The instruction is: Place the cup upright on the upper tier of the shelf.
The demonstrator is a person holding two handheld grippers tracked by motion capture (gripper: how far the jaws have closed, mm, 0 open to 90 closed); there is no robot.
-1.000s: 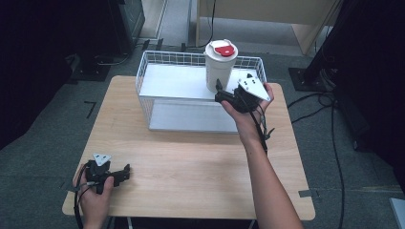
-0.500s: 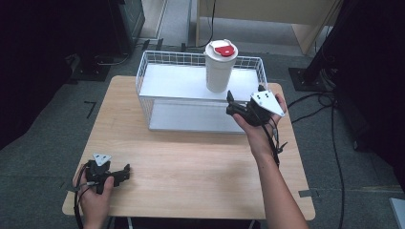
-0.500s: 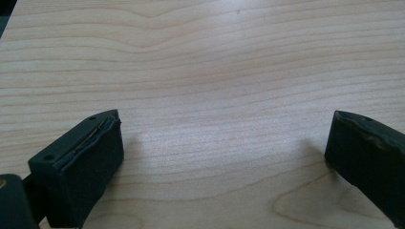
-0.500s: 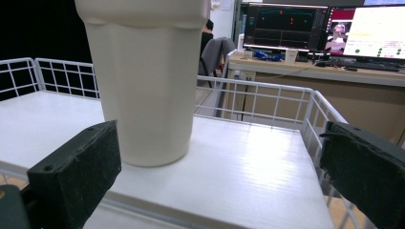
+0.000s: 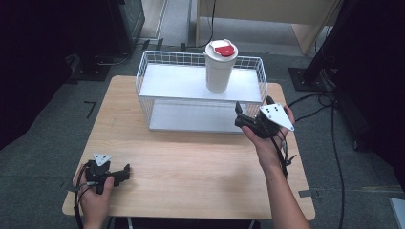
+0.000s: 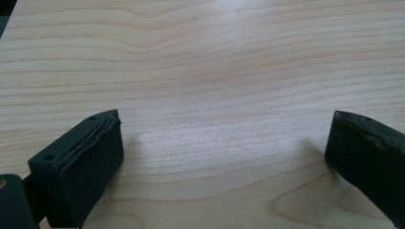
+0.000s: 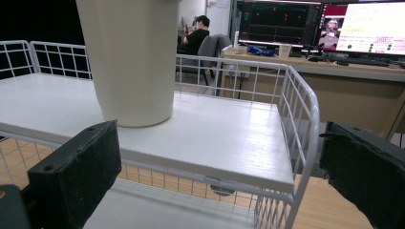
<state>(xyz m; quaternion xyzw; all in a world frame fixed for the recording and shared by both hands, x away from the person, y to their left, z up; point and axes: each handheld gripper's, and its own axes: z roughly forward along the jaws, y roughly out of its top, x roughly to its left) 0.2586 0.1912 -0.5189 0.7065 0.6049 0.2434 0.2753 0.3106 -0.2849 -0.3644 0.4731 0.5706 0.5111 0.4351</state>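
A cream cup [image 5: 219,71] with a white lid and red tab stands upright on the top shelf of a white wire rack [image 5: 157,76] at the back of the table. In the right gripper view the cup [image 7: 131,57] rises just beyond the rack's near edge [image 7: 210,176]. My right gripper [image 5: 242,117] hovers in front of the rack's right end, open, with nothing between its jaws [image 7: 215,157]. My left gripper [image 5: 122,172] rests on the table near the front left corner, open and empty, and in the left gripper view [image 6: 224,143] bare wood lies between its jaws.
The wooden table [image 5: 191,167] has free room in front of the rack. The rack's lower shelf [image 5: 191,117] is bare. Cables [image 5: 329,124] trail off the right edge. Beyond the rack stand a desk with monitors [image 7: 315,24] and a seated person [image 7: 193,33].
My right gripper has drawn back from the cup, moving down and to the right to the front of the rack. The cup stays on the shelf. The left gripper has not moved.
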